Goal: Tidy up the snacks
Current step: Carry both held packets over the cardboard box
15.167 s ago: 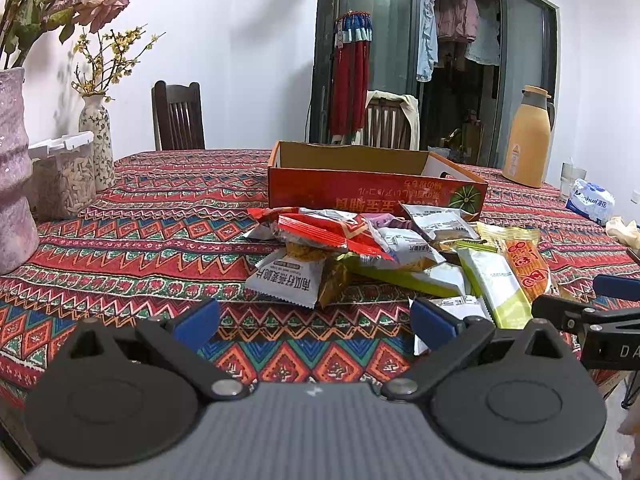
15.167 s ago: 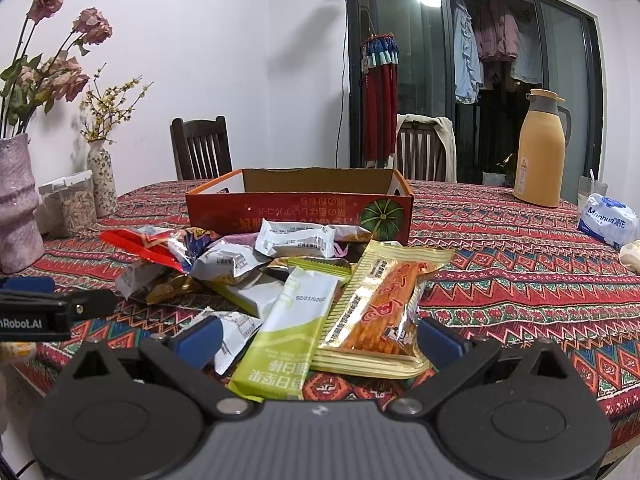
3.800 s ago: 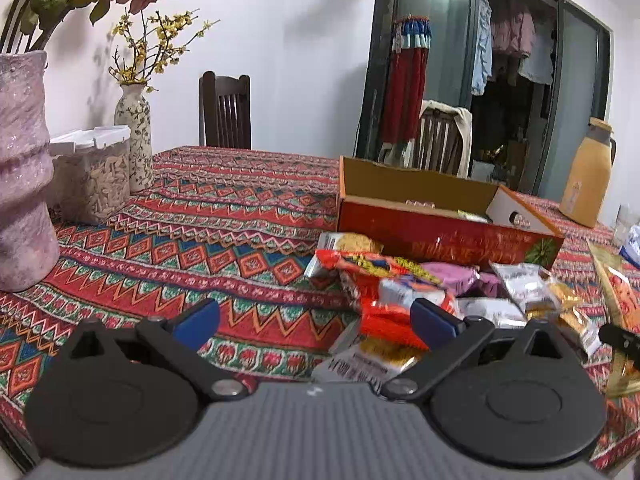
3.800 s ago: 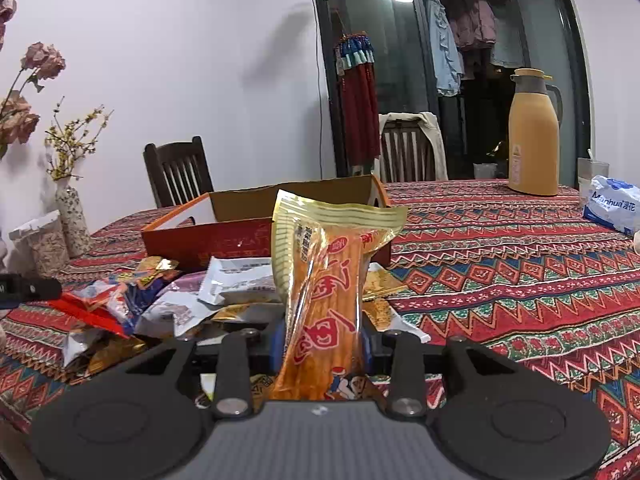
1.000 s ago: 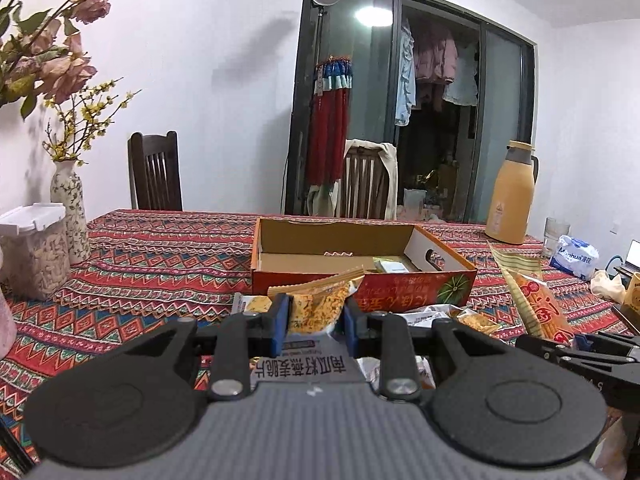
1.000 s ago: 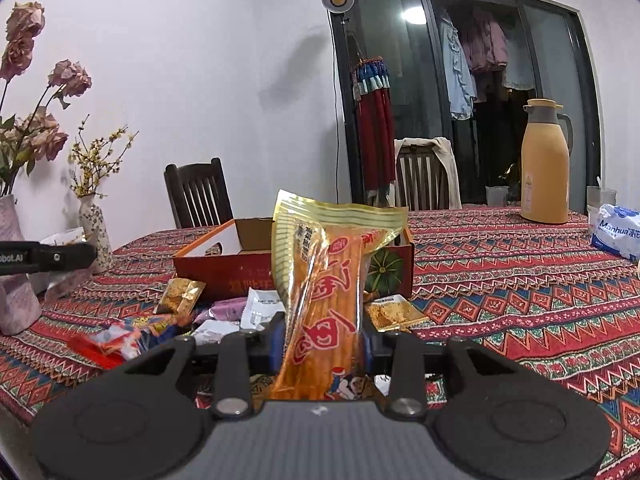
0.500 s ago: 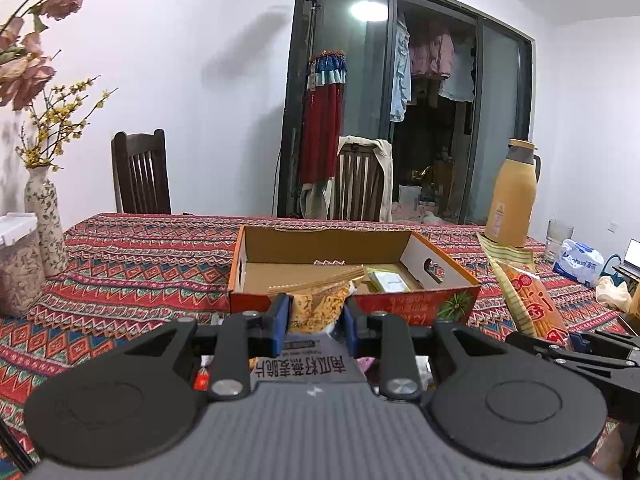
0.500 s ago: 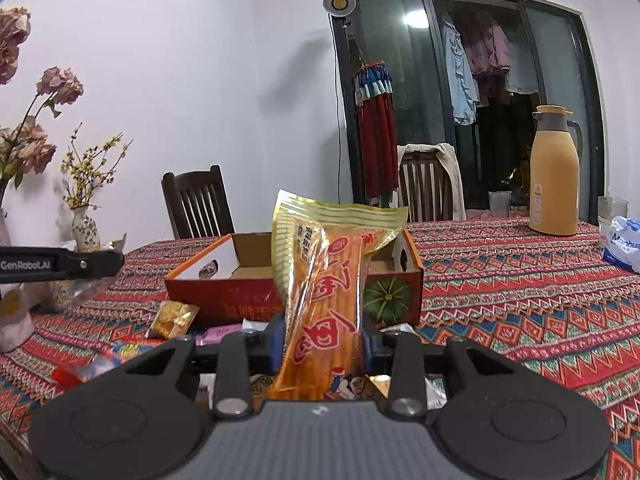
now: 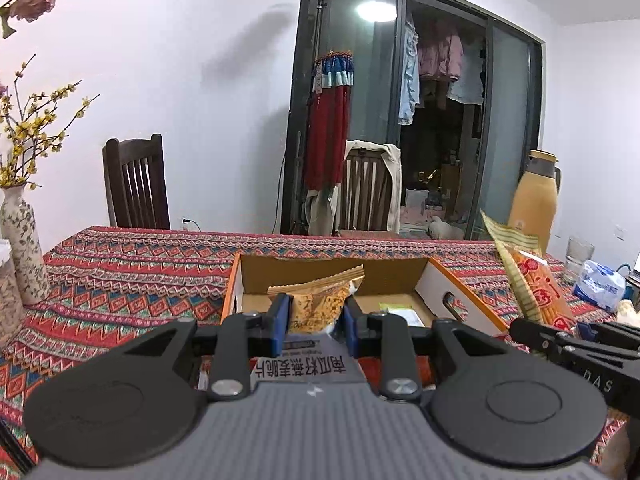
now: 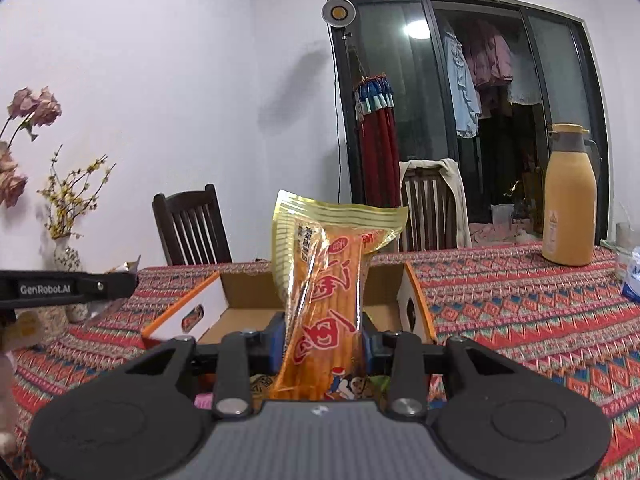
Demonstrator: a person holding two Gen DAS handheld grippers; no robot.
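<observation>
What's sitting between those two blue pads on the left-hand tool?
A crinkly orange-and-white snack packet is pinched between the left gripper pads, in front of the open cardboard box, seen in the left wrist view.

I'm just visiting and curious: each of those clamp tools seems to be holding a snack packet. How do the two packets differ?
The orange stick-snack packet in the right gripper is long, standing upright well above the fingers; the white-labelled crisp packet in the left gripper is shorter and barely rises above them. The first has a gold striped top edge; the second a crinkled golden top with white printed paper below. Both are clamped between blue pads, facing the open cardboard box.
</observation>
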